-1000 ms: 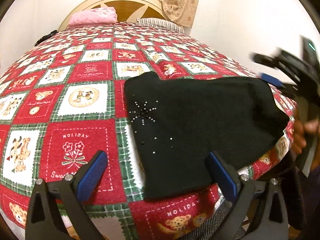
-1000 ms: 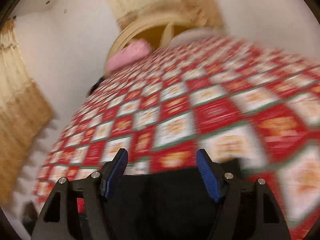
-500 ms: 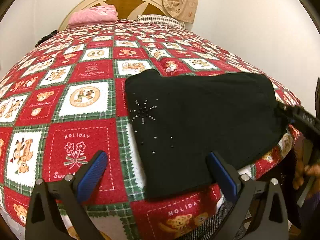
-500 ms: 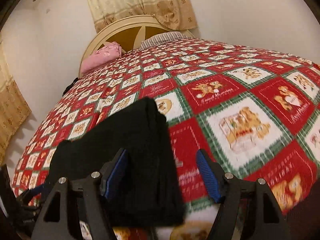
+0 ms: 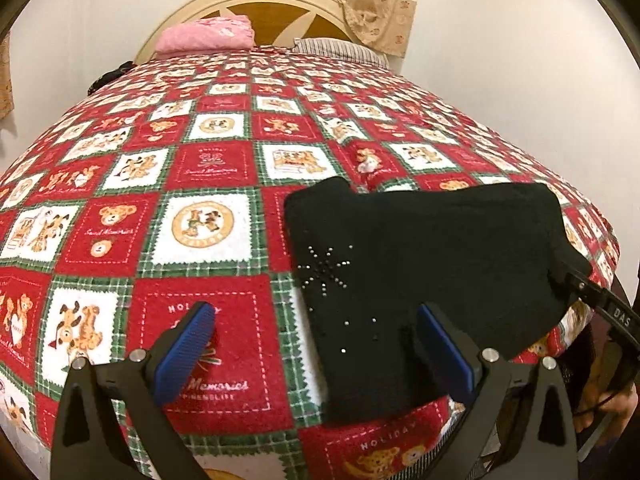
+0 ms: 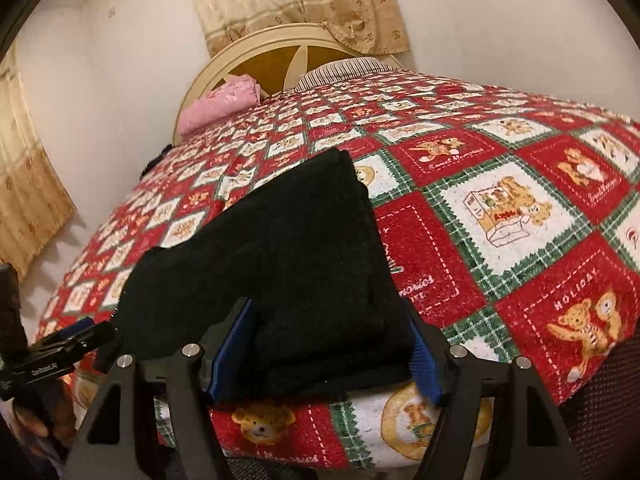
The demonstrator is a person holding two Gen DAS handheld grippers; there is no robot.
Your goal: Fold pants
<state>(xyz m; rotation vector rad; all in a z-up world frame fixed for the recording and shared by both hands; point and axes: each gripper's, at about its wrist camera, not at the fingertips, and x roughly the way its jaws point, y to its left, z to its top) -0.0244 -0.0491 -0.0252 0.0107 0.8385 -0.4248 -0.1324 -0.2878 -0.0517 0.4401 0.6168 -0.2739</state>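
Pants point(image 5: 420, 264): black, already folded into a compact stack, lying at the near edge of the bed point(image 5: 208, 168), centre-right in the left wrist view and lower centre in the right wrist view point(image 6: 280, 264). A small studded star pattern shows on the left part of the top layer.

Left gripper point(image 5: 316, 354): jaws wide apart, nothing held. Its right pad sits over the near left corner of the pants, its left pad over bare quilt.

Right gripper point(image 6: 332, 346): jaws wide, straddling the near end of the stack at lower centre. The blue pads flank the fabric, but I see no pinch; read it as not gripping.

Handling judgement: the fabric looks soft, thick and light, knit or fleece. It should sag and drape if you lift it by one point, and the layers may slide apart. Take both near corners together, catching all layers at the edge. Avoid clamping on the studs; they may snag or pop off.
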